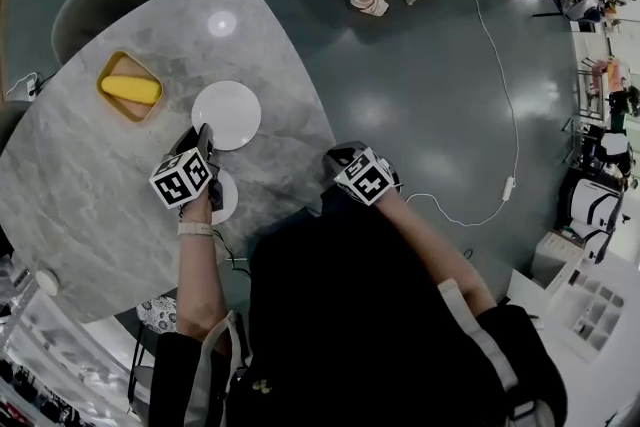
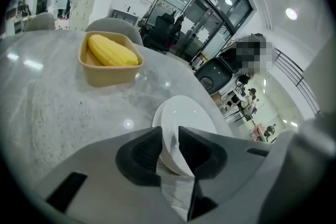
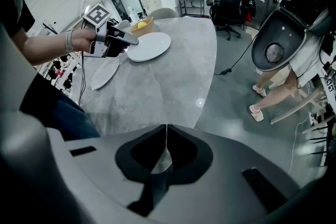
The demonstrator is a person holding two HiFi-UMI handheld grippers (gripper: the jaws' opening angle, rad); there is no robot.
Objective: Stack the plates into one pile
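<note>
One plate (image 1: 232,110) lies with its rim between the slack jaws of the left gripper (image 2: 169,140); another plate (image 1: 226,198) waits unstacked near the table (image 1: 90,175) edge. Right gripper (image 3: 166,145) hangs clenched, empty. No pile yet.

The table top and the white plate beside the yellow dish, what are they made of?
Table top: likely polished grey marble or stone-look laminate, veined, mirroring ceiling lights. White plate: probably glazed ceramic, smooth and glossy; melamine is possible.

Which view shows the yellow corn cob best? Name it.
Left gripper view: the yellow corn cob lies near and unobstructed in its tan square bowl. Head view shows it small from above; right gripper view, a distant speck.
</note>
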